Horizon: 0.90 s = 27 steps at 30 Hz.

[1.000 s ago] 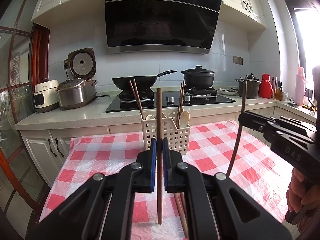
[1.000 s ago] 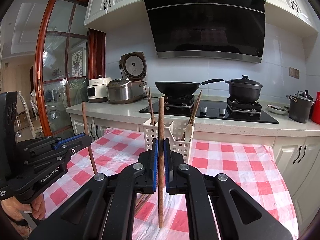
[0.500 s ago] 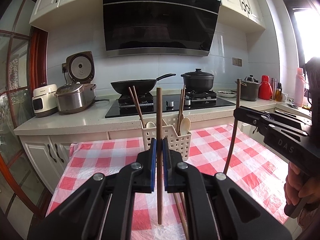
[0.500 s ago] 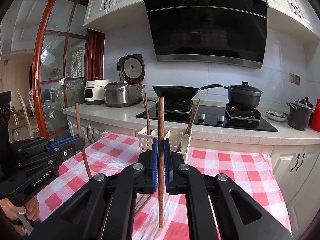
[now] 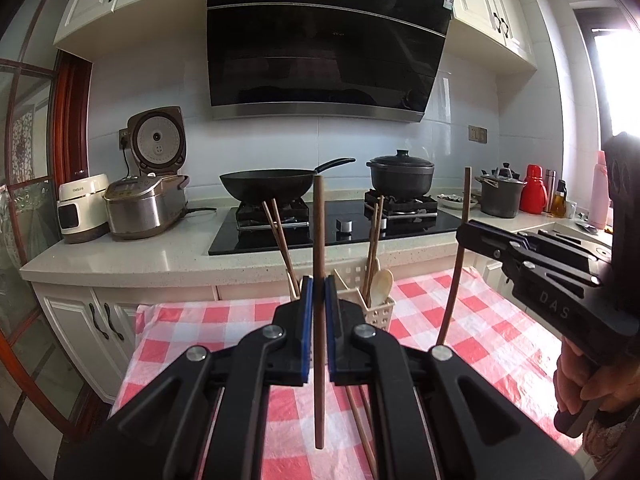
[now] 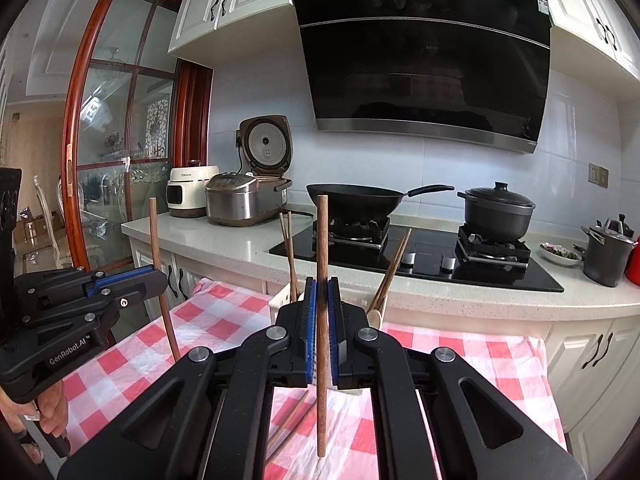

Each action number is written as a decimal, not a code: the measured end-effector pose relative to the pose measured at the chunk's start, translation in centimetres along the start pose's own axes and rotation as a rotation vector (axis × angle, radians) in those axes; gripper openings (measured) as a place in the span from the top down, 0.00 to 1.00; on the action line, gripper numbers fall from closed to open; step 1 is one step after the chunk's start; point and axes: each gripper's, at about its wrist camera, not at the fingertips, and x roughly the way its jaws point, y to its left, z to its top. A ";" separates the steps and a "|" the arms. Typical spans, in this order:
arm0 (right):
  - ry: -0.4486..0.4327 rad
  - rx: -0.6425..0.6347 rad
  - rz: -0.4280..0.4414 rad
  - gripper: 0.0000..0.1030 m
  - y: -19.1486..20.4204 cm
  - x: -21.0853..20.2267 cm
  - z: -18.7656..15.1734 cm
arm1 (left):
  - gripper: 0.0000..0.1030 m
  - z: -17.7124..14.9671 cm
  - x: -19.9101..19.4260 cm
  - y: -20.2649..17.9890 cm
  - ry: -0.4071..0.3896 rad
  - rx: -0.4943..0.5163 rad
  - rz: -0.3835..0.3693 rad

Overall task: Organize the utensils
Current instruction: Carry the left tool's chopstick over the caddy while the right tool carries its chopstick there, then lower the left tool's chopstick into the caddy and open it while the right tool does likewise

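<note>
two chopsticks upright, one per hand-held gripper [image 5: 319, 320].

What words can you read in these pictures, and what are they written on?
"DAS": on the side of the right claw.
"GenRobot.AI": on the side of the left claw.
White cooker: a small brand word, too blurred to read.
Range hood: sticker and tiny marks, too small to read.
</note>
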 end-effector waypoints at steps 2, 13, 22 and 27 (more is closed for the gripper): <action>-0.001 0.003 -0.001 0.95 -0.2 0.7 0.5 | 0.94 1.0 0.6 0.3 -0.004 0.001 0.000; 0.003 0.023 -0.024 0.95 -1.7 5.0 3.9 | 0.94 7.5 5.4 1.9 -0.017 -0.041 0.000; 0.009 0.057 -0.055 0.95 -3.5 8.3 6.0 | 0.94 12.5 8.6 1.7 -0.055 -0.033 0.015; -0.015 0.100 -0.062 0.95 -4.3 9.8 7.7 | 0.94 13.6 10.9 1.5 -0.067 -0.047 0.035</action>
